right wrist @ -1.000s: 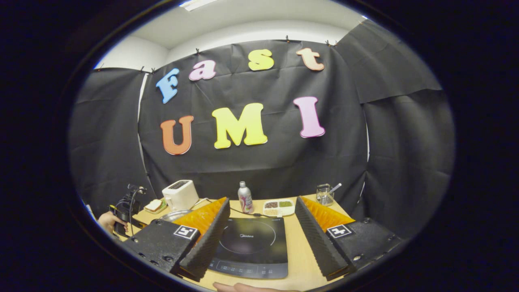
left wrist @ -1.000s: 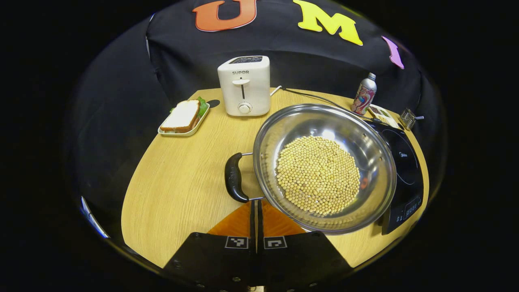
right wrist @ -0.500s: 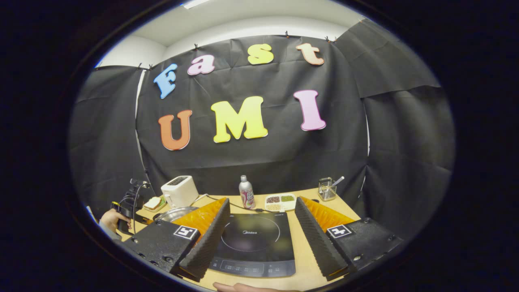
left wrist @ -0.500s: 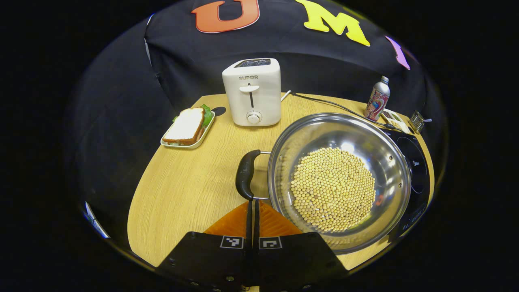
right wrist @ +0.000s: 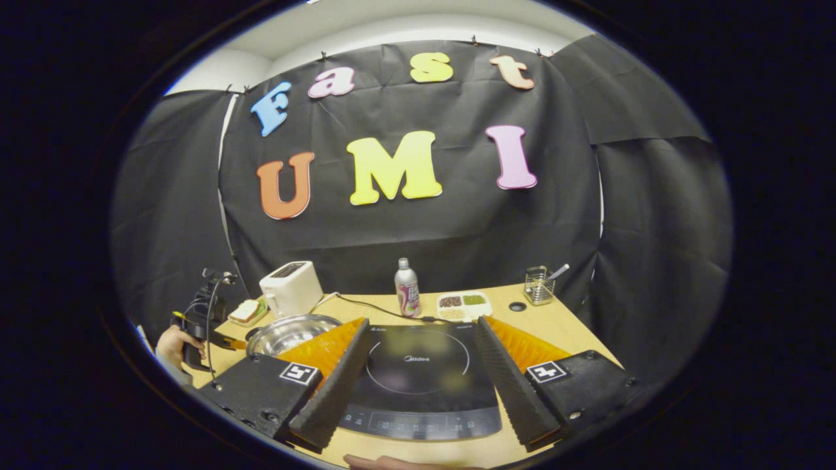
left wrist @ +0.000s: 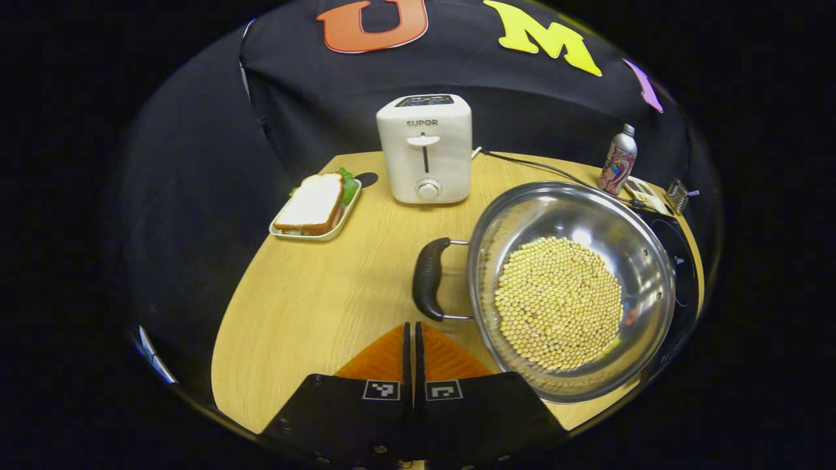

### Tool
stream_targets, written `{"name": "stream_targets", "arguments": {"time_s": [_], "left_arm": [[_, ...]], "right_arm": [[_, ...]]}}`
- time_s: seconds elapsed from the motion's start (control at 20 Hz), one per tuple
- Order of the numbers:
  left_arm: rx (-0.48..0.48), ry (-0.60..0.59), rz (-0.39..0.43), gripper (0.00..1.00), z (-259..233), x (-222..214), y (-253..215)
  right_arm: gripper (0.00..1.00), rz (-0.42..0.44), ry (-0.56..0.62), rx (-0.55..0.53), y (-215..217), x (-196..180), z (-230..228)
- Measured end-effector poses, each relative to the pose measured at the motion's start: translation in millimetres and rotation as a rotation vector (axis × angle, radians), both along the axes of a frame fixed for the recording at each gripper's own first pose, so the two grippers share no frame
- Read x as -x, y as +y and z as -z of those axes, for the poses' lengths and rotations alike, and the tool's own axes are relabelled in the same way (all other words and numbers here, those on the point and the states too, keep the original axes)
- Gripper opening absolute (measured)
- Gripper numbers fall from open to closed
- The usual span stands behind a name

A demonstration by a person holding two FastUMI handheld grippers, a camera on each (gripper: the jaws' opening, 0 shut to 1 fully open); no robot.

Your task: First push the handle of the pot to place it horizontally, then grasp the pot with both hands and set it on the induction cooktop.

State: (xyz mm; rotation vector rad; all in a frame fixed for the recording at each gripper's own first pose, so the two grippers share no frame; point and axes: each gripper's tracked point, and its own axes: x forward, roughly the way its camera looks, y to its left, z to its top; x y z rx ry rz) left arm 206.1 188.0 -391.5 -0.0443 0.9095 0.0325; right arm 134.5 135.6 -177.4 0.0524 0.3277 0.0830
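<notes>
Left gripper point(left wrist: 411, 333) hangs low over the tabletop point(left wrist: 313, 307), fingers pressed together with nothing between them, tips just short of the pot handle point(left wrist: 429, 279). The steel pot point(left wrist: 572, 287), its bottom covered in soybeans point(left wrist: 558, 301), sits on the tabletop beside the induction cooktop point(left wrist: 676, 261), its far rim overlapping the cooktop's edge. Bare wood lies open to the left of the handle, out to the sandwich plate point(left wrist: 318, 209) and toaster point(left wrist: 425, 150) near the back edge. In the right gripper view, the right gripper point(right wrist: 418, 356) holds its fingers spread wide, gripping nothing, framing the induction cooktop point(right wrist: 418, 378). The pot point(right wrist: 287, 333) sits left of it. A bottle point(right wrist: 407, 287), a divided tray point(right wrist: 464, 303) and a wire holder point(right wrist: 539, 285) line the far edge.
</notes>
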Motion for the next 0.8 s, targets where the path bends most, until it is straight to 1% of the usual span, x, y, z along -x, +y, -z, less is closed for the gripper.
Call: {"name": "stream_targets", "arguments": {"time_s": [0.05,0.1,0.15,0.2,0.25,0.3,0.35,0.4,0.45,0.5,0.55,0.6,0.7,0.75,0.8], "left_arm": [[0.031,-0.005,-0.004,0.0,-1.0,3.2,-3.8],[0.065,-0.016,0.006,0.05,-6.4,10.0,-9.4],[0.093,-0.032,0.025,0.19,-14.9,14.4,-15.6],[0.083,-0.045,0.032,0.2,-17.9,18.8,-13.6],[0.082,-0.06,0.041,0.3,-23.5,21.9,-13.4],[0.092,-0.08,0.045,0.53,-31.0,24.1,-14.6],[0.1,-0.093,0.037,0.75,-38.9,23.8,-15.8],[0.105,-0.103,0.032,0.98,-42.8,28.2,-15.4],[0.11,-0.122,0.037,0.98,-47.6,27.6,-15.0],[0.118,-0.127,0.047,1.0,-51.0,28.3,-15.4],[0.13,-0.12,0.054,0.98,-51.4,29.9,-17.6],[0.14,-0.124,0.058,0.98,-54.2,29.0,-19.7],[0.174,-0.136,0.076,0.98,-57.1,21.6,-28.0],[0.197,-0.149,0.081,0.98,-58.6,16.2,-32.2],[0.22,-0.152,0.083,0.98,-58.3,12.3,-35.6]], "right_arm": [[1.0,-0.005,0.008,0.007,6.8,-0.6,5.2],[0.96,-0.011,0.021,0.016,14.0,-1.7,12.6],[1.0,-0.014,0.034,0.023,20.0,-3.7,18.4],[0.96,-0.018,0.045,0.026,26.2,-6.1,23.9],[0.96,-0.024,0.056,0.03,33.2,-8.7,29.2],[1.0,-0.03,0.065,0.035,40.0,-11.7,34.4],[0.96,-0.034,0.076,0.041,46.4,-14.4,40.2],[0.97,-0.035,0.09,0.051,51.8,-16.7,47.7],[0.96,-0.032,0.104,0.061,55.8,-20.2,54.2],[1.0,-0.031,0.114,0.066,61.2,-24.8,59.6],[0.97,-0.028,0.127,0.074,65.5,-29.1,66.9],[0.96,-0.025,0.144,0.081,69.9,-33.5,73.2],[0.97,-0.037,0.173,0.09,81.5,-42.7,87.5],[1.0,-0.041,0.183,0.092,85.5,-47.6,94.6],[1.0,-0.048,0.196,0.094,91.3,-52.2,102.2]]}}
